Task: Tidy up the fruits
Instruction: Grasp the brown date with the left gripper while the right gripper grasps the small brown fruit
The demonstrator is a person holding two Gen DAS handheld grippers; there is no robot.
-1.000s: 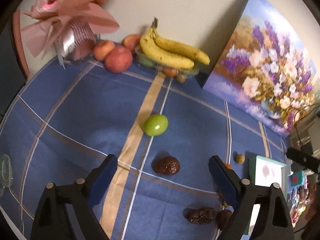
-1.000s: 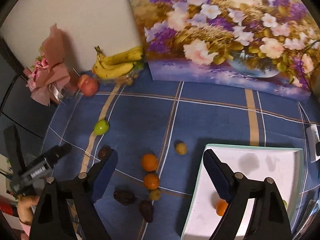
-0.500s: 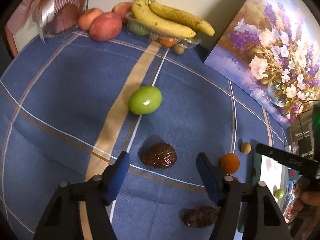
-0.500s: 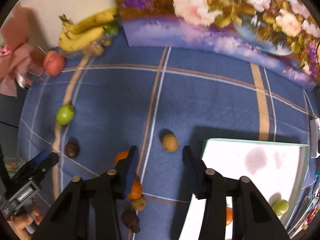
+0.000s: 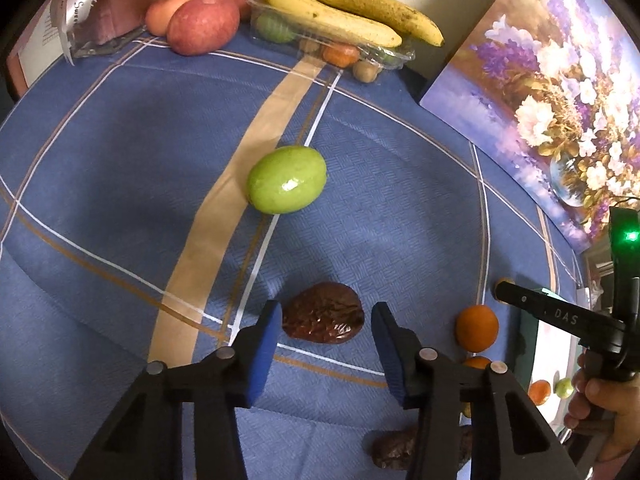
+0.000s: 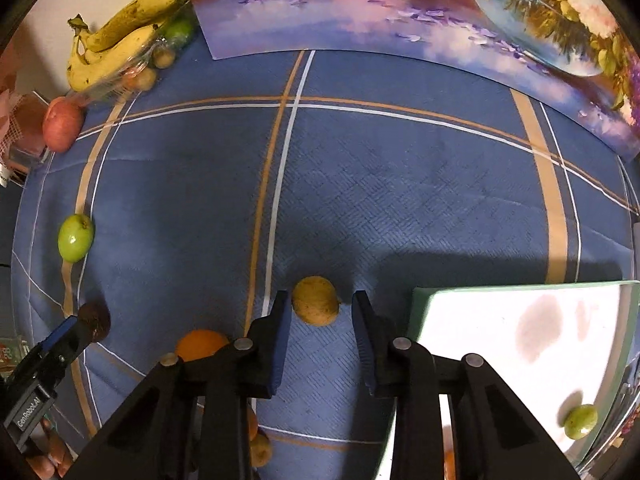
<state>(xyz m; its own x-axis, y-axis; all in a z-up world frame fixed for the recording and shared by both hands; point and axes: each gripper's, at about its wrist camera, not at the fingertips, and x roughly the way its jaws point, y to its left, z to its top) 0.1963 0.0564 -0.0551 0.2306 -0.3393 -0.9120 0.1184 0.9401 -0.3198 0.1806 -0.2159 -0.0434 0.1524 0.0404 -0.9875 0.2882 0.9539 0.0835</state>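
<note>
My left gripper (image 5: 325, 344) is open, its blue pads either side of a wrinkled brown date (image 5: 322, 318) on the blue cloth; a gap shows on both sides. A green fruit (image 5: 286, 179) lies beyond it. My right gripper (image 6: 320, 334) is open around a small tan fruit (image 6: 315, 300), not touching it. A white tray (image 6: 520, 344) with a green rim lies to its right and holds a small green fruit (image 6: 581, 421). An orange (image 6: 200, 345) lies left of the right gripper.
Bananas (image 5: 344, 12) on a clear plastic box, red apples (image 5: 202, 24) and a pink bouquet (image 5: 100, 8) stand at the back by the wall. A flower painting (image 5: 560, 100) leans at the right. More dates (image 5: 394, 450) and oranges (image 5: 477, 328) lie near the tray.
Both grippers have moved forward and down and narrowed. The left now straddles the brown date; the right now straddles the tan fruit.
</note>
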